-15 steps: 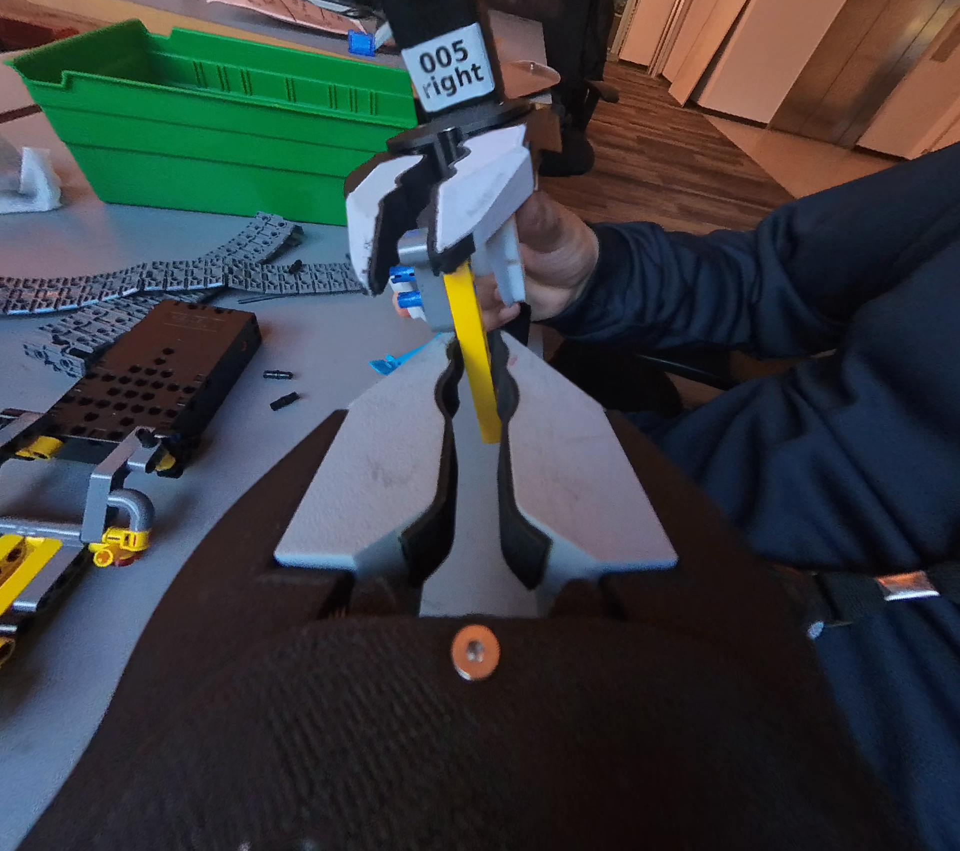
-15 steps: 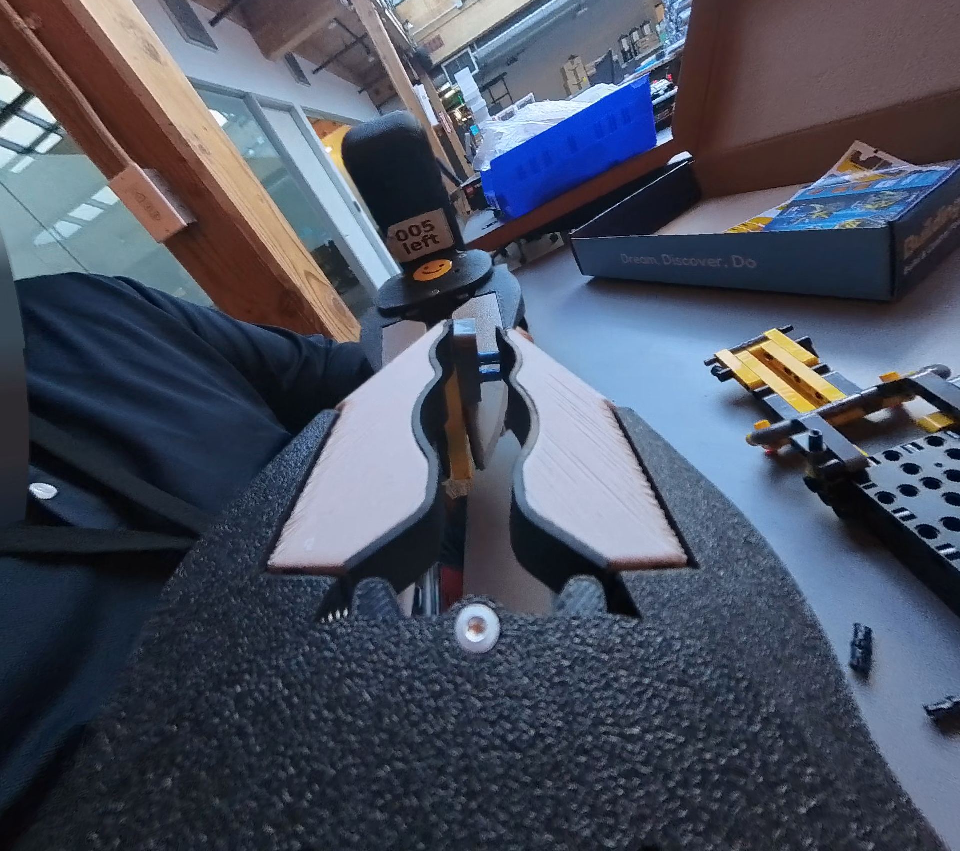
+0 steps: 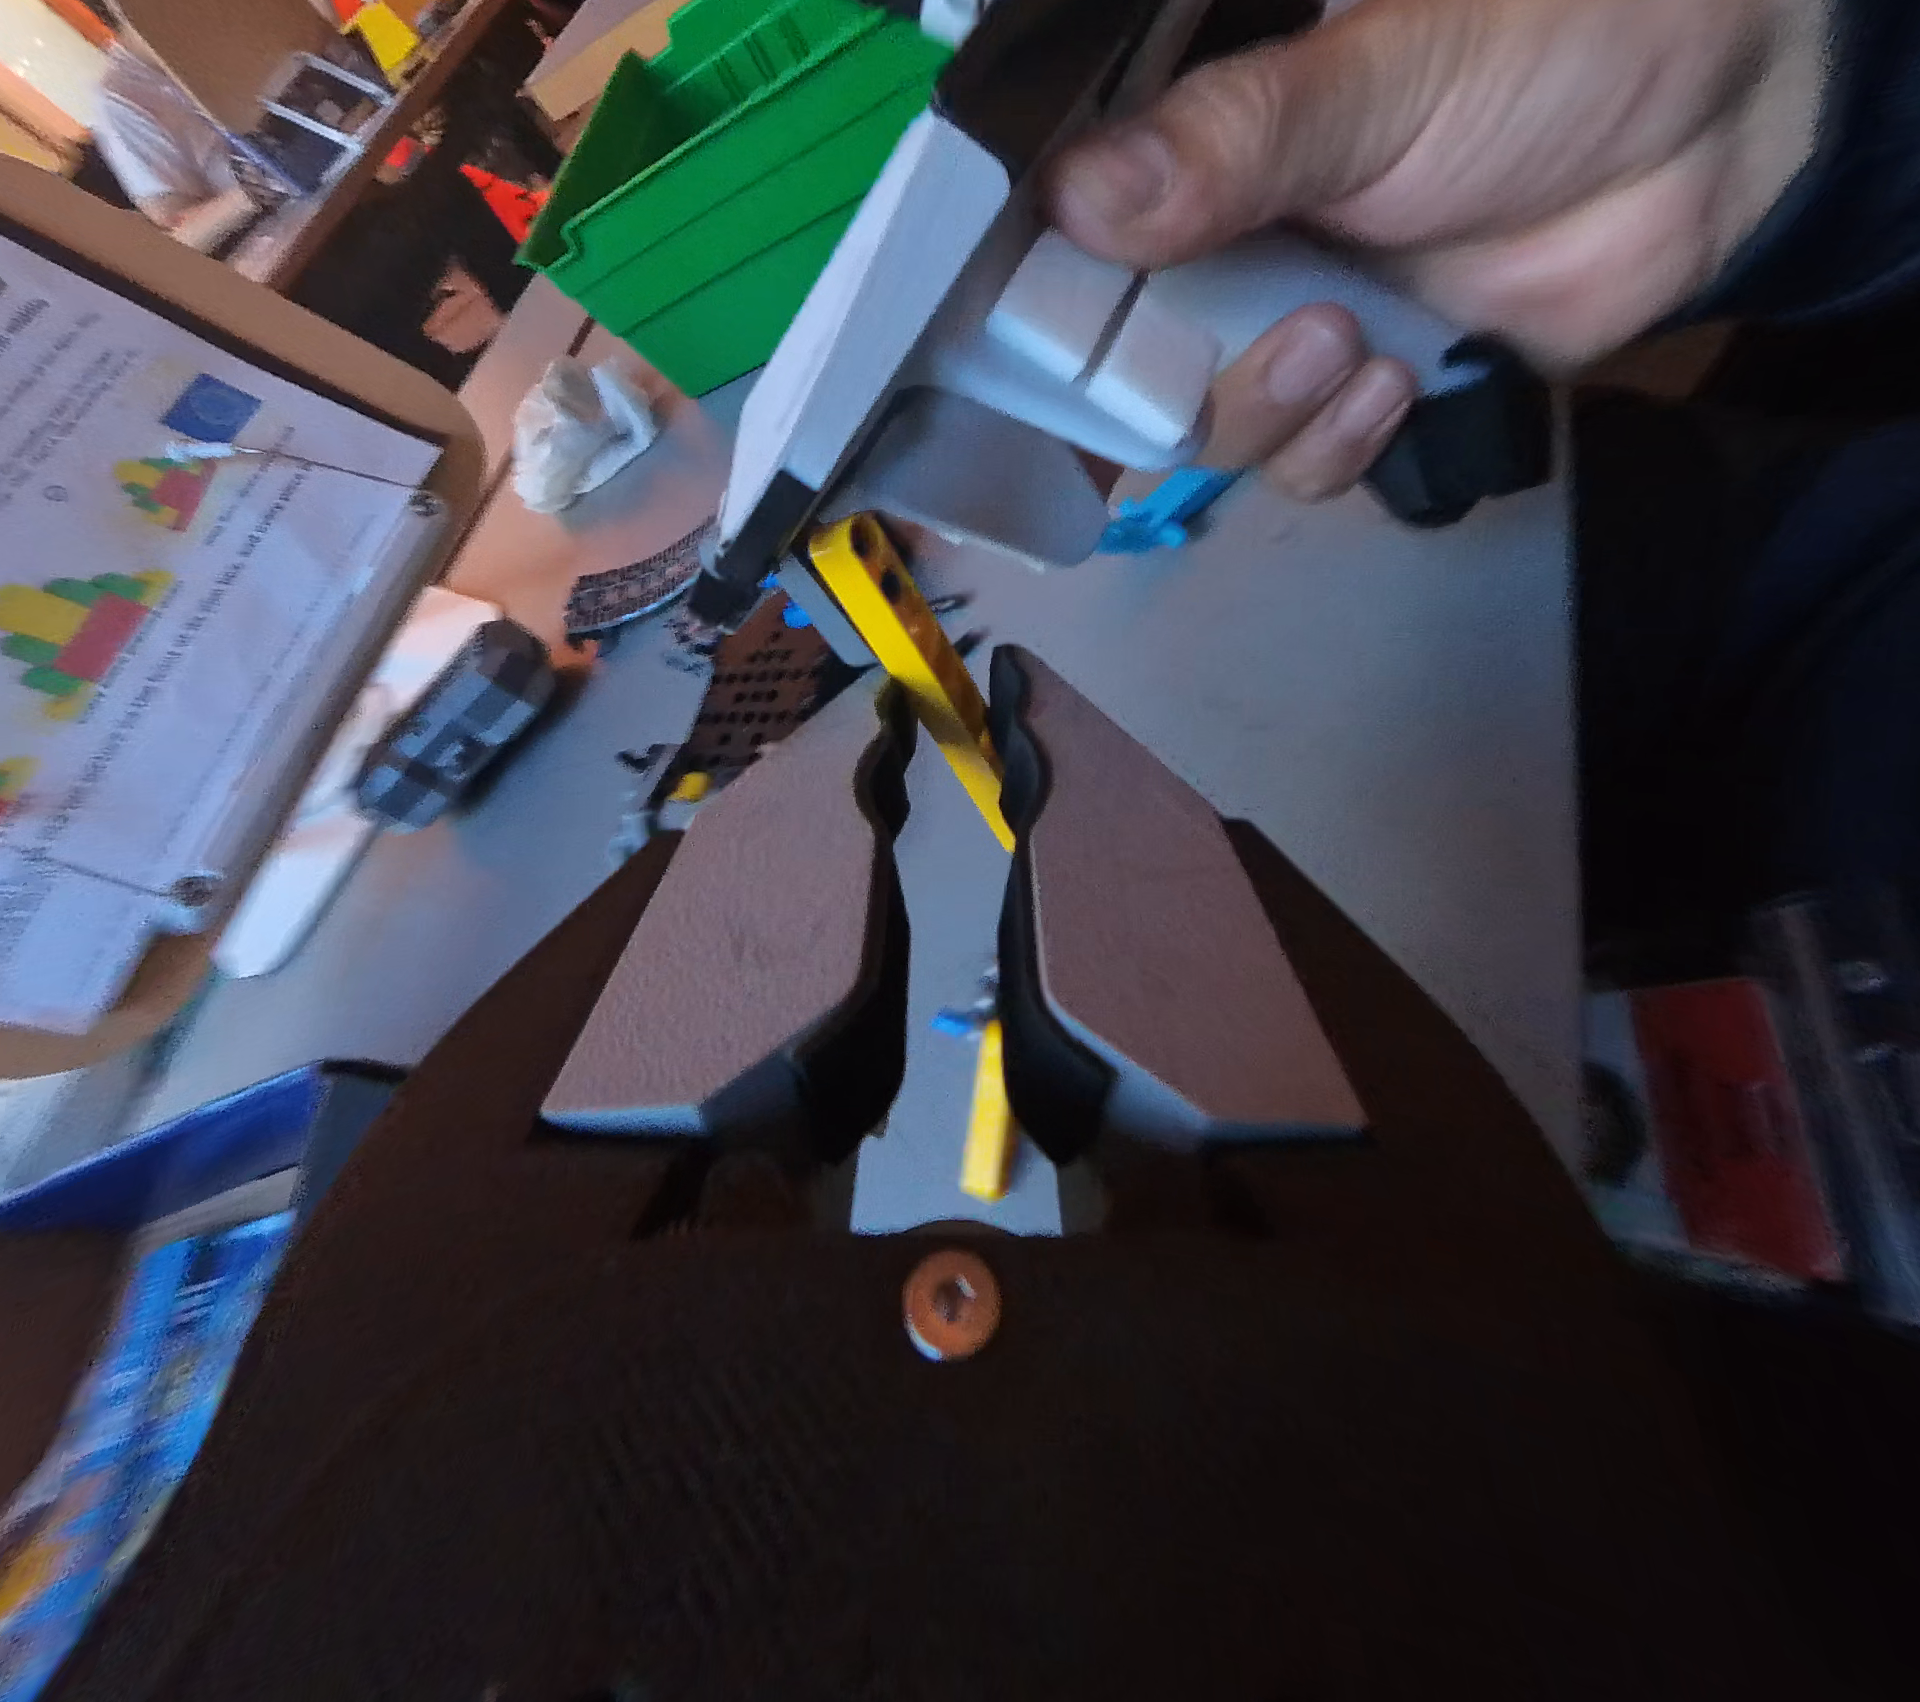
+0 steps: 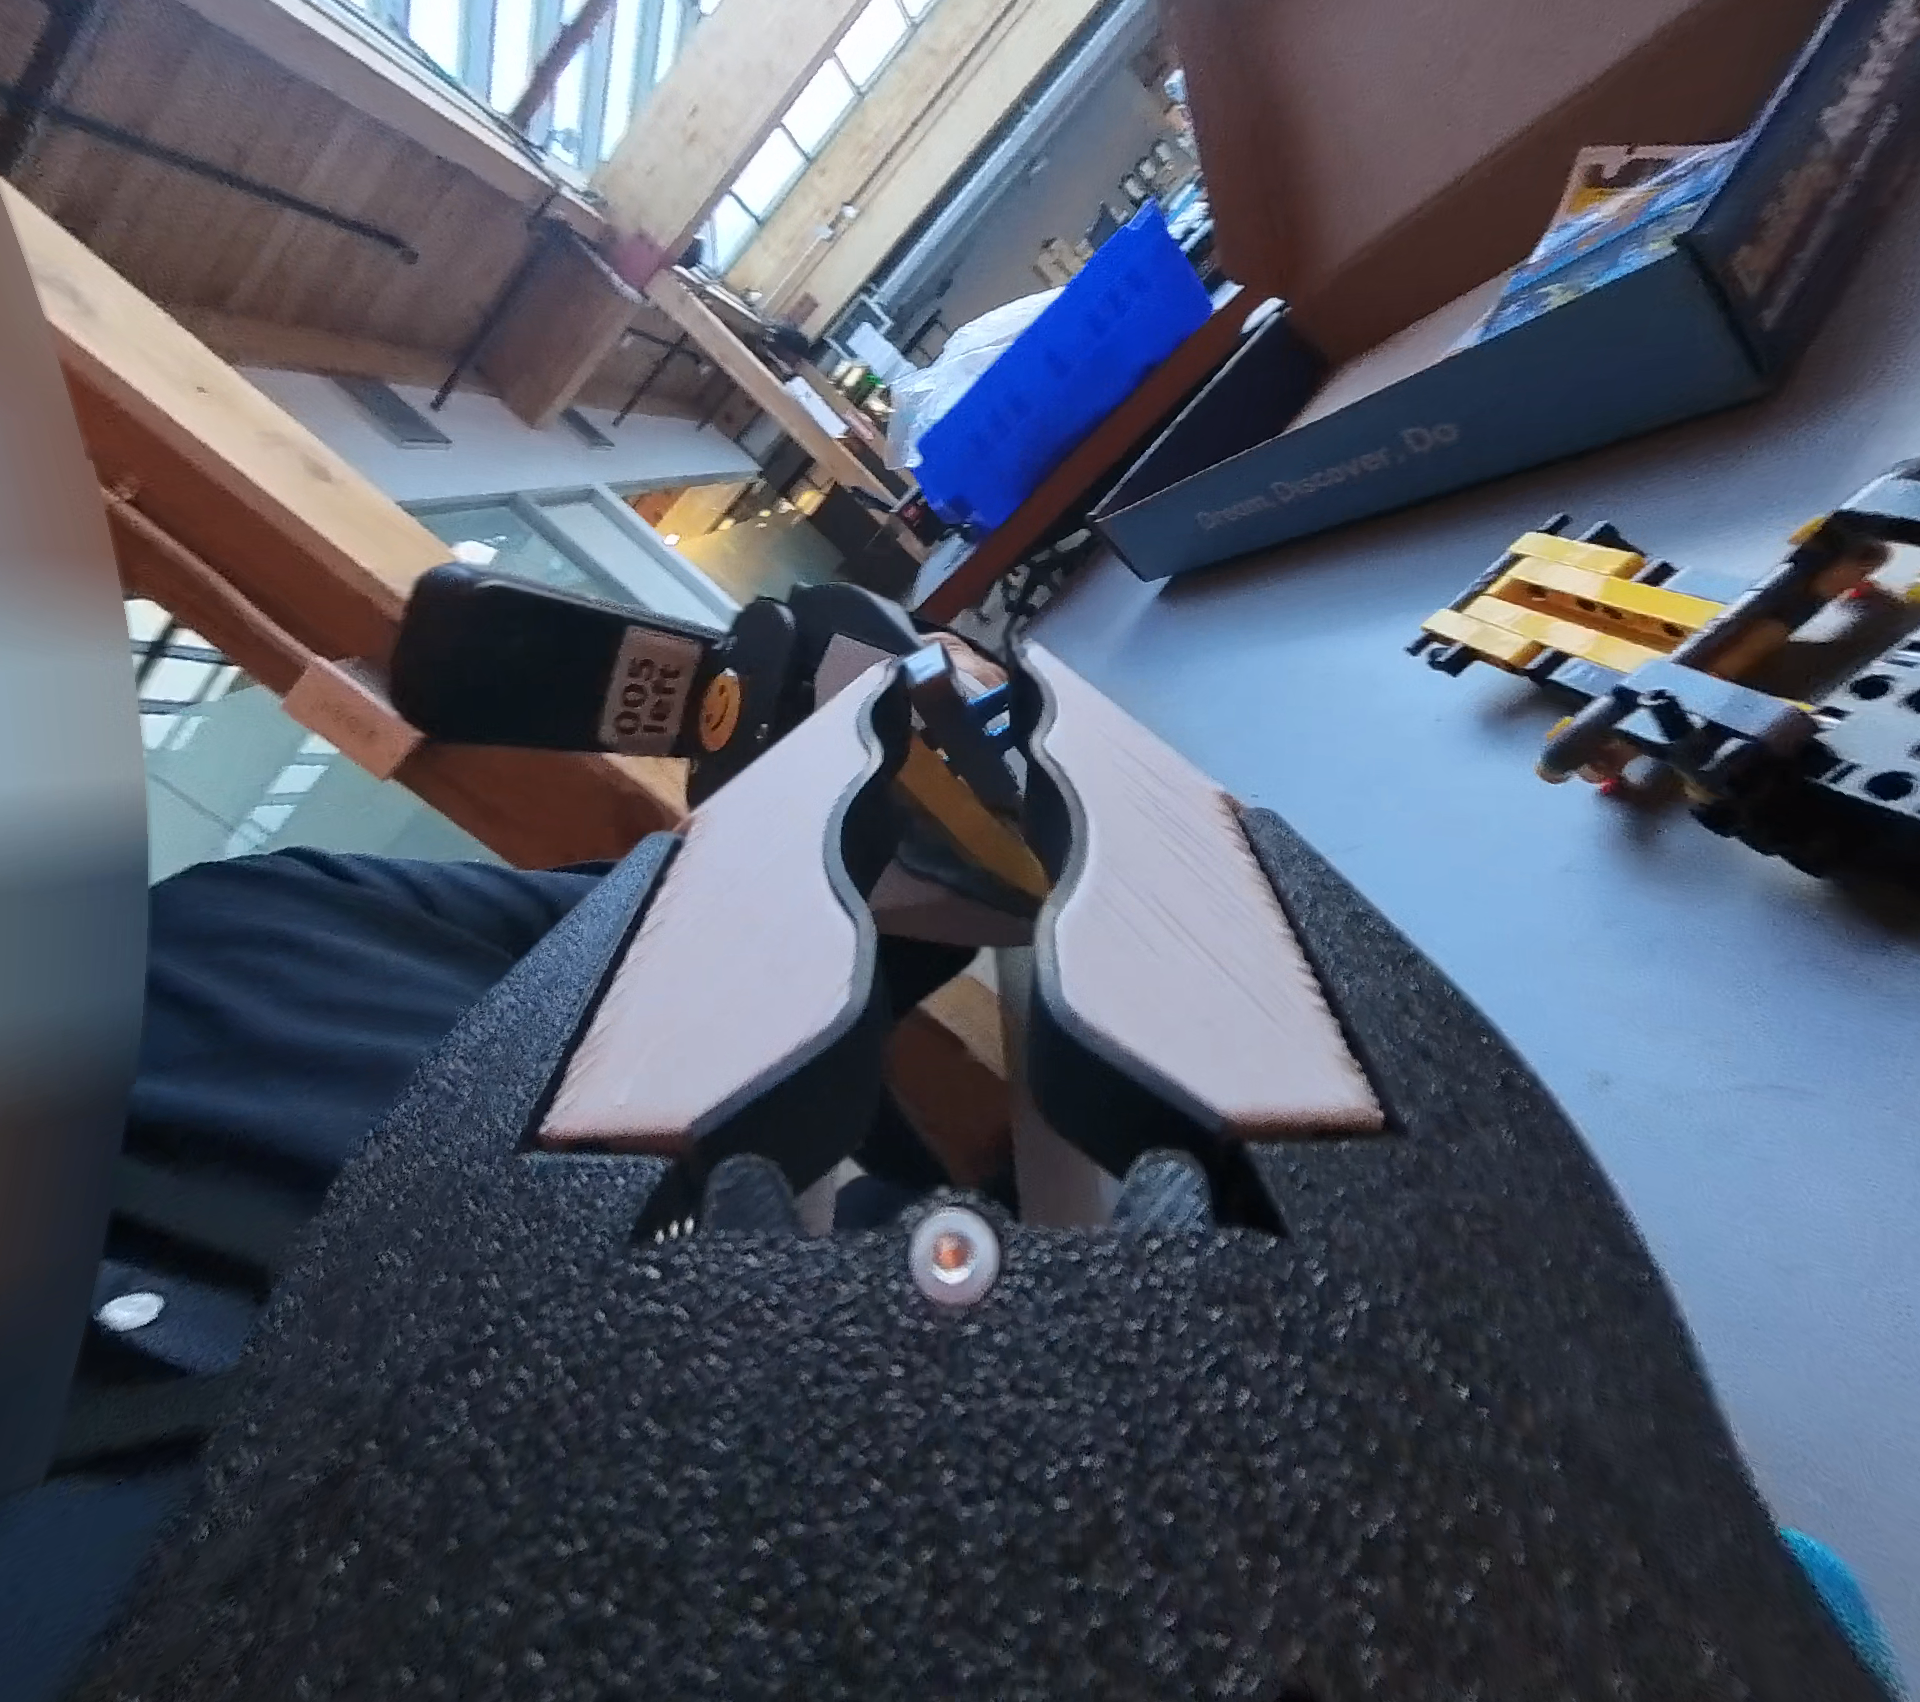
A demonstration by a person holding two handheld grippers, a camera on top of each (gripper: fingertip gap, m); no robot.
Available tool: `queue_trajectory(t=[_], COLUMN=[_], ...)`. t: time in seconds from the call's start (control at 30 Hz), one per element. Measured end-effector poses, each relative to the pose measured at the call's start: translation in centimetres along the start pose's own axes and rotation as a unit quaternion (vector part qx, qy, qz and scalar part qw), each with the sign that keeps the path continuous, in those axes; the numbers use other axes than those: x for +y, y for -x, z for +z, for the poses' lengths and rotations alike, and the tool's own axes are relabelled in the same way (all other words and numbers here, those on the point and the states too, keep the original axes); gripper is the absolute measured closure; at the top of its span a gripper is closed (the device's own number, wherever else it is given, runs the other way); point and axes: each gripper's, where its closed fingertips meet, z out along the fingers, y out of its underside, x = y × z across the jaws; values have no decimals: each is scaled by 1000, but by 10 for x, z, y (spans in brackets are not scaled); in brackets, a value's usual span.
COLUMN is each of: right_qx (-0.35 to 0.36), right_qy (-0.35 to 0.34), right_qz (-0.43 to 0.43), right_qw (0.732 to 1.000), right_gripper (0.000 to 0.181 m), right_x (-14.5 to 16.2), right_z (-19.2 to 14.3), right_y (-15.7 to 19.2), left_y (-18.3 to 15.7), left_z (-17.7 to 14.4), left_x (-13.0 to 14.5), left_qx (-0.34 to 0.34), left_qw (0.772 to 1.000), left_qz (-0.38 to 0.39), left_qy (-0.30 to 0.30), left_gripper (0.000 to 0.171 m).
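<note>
Left wrist view: left claw (image 3: 951, 717) nearly closed, pinching the lower end of a yellow perforated beam (image 3: 914, 644) at centre frame. Beam runs up-left into the right claw (image 3: 769, 572), which clamps its top end together with a grey block; blue pins (image 3: 795, 608) poke out beside it. A hand (image 3: 1455, 125) grips the right claw's handle, upper right. Green bin (image 3: 727, 166) upper centre, crumpled white wrapper (image 3: 577, 431) just below its left corner. Printed instruction sheet on cardboard (image 3: 177, 613) at left. Black perforated plate (image 3: 764, 696) on the grey desk (image 3: 1299, 665) behind the beam. Second short yellow piece (image 3: 987, 1112) lies on the desk, seen through the claw gap. Frame is motion-blurred.

Right wrist view: right claw (image 4: 961, 696) closed down on the yellow beam (image 4: 966, 811) and the dark-looking block with it, centre frame. Left claw's camera body (image 4: 540, 676) lies sideways, centre left. Yellow-and-black brick assembly (image 4: 1662, 676) on the desk (image 4: 1455, 925), right edge. Open cardboard box (image 4: 1455, 395) upper right, blue crate (image 4: 1060, 374) behind.
</note>
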Motion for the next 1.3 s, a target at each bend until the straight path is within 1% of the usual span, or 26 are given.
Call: queue_trajectory(t=[0.03,0.1,0.17,0.23,0.27,0.43,0.5,0.57,0.63,0.67,0.7,0.73,0.8,0.83,0.9,0.93,1.0,1.03,1.07,1.17,1.23,1.3], right_qx=[10,24,44,49,50,30,23,7,-7,-31,-41,-26,7,18,33,40,48,45,38,32,40,37], right_qy=[1,-1,1,-6,-8,-23,-30,-31,-20,-28,-46,-52,-33,-31,-12,9,43,57,73,112,108,96], right_qz=[-8,-16,-31,-36,-33,20,25,25,18,20,22,17,-15,-32,-66,-78,-99,-115,-134,-190,-225,-243], right_qw=[1000,1000,999,998,998,999,999,999,1000,999,998,998,999,999,997,996,993,991,988,975,968,965], right_gripper=[167,167,168,168,168,166,166,167,166,166,181,181,181,181,181,175,156,150,148,142,140,142], right_x=[1,2,4,4,3,2,1,0,0,-4,-12,-16,-16,-17,-18,-16,-12,-9,-6,6,6,7], right_z=[1,1,1,1,2,2,2,2,1,-1,-5,-8,-12,-14,-14,-13,-11,-10,-9,-6,-3,0], right_y=[-2,-6,-12,-13,-14,-17,-15,-12,-8,-1,2,-3,-11,-11,-9,-9,-7,-4,1,9,11,15], left_y=[3,3,8,10,12,22,25,31,30,30,29,29,28,31,38,40,42,42,40,38,35,28], left_z=[0,2,4,3,4,3,1,-1,-2,-2,0,1,3,2,-1,-2,-2,-2,-1,-2,-3,-3], left_x=[4,9,18,19,21,28,26,25,23,23,24,25,24,25,26,26,25,24,24,19,12,4], left_qx=[-17,-19,-45,-51,-65,-113,-123,-146,-126,-119,-114,-113,-106,-114,-139,-152,-172,-177,-176,-168,-155,-137], left_qw=[999,998,993,992,989,973,972,963,976,979,980,981,986,984,974,968,957,953,953,963,972,980], left_qz=[33,44,90,96,111,176,179,205,160,152,149,138,112,116,156,178,214,225,227,197,170,142], left_qy=[17,30,58,59,68,98,92,96,78,71,68,71,68,75,88,92,96,96,95,75,50,27], left_gripper=[159,159,158,158,158,158,158,159,162,163,163,163,163,163,163,163,163,163,163,163,163,163])
